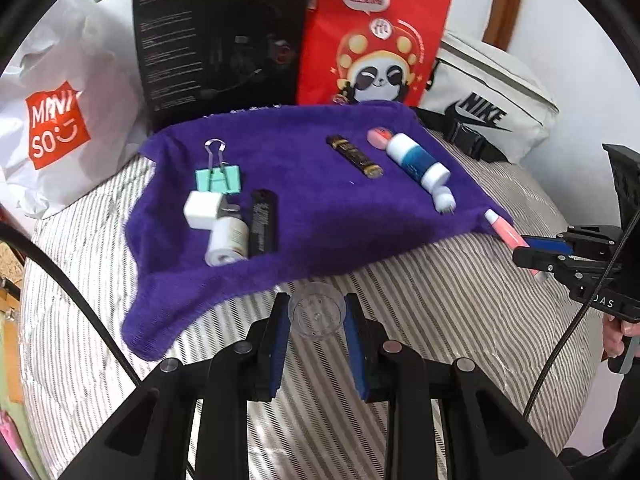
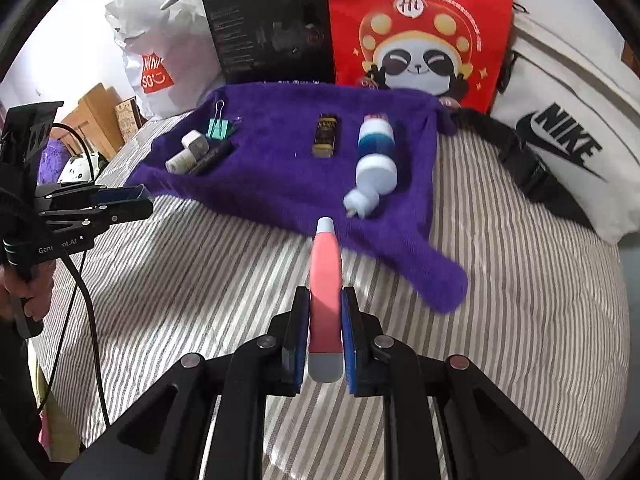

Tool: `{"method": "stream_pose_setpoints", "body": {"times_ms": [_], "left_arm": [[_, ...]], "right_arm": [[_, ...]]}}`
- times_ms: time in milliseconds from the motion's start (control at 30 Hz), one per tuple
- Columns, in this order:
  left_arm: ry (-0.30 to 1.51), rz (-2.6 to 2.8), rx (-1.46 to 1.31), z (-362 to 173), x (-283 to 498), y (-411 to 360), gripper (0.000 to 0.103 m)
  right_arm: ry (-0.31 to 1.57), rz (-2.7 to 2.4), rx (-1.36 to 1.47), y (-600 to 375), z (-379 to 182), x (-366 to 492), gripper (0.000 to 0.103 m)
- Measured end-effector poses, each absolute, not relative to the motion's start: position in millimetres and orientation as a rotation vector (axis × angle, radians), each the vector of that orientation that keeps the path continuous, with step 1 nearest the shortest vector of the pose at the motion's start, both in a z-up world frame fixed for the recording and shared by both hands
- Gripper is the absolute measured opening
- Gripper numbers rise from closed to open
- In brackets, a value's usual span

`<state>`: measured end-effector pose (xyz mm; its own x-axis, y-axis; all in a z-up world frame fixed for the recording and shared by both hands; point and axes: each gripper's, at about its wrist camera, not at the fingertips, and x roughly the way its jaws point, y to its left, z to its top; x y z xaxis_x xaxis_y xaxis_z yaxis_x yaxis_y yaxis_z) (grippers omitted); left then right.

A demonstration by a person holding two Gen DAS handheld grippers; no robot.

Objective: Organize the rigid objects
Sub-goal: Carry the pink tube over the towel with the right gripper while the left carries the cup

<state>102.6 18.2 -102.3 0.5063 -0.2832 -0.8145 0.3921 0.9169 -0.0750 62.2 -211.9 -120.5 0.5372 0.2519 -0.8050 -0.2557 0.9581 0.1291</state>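
Above the striped bed, the left gripper [image 1: 317, 316] is clamping a clear cap [image 1: 317, 311] and the right gripper [image 2: 325, 328] a pink tube [image 2: 326, 280]; both likely need placing on the towel [image 1: 304, 200] next.

A striped bedspread [image 2: 480, 320] lies before a white wall [image 1: 580, 20].

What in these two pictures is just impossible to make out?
- Small print on the black box, both views: too small and blurred.
- Label of the dark tube on the purple towel: too small.
- Clear round piece in the left gripper: transparent, what it is stays unclear.
- Pink tube, right wrist view: rear sides covered by the pads.
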Motion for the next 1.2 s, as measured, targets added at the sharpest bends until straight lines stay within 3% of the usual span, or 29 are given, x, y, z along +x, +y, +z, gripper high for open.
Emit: {"method": "stream_pose_setpoints", "body": {"times_ms": [567,1200], "left_arm": [[0.926,-0.355,0.082,-90,134,56,0.026],[0.909,-0.371,0.057,-98,156,67,0.026]], "right_arm": [[0.945,0.328,-0.006,-194,-108,126,0.015],[1.074,0.207,-0.004,-178,-143,199,0.015]]}}
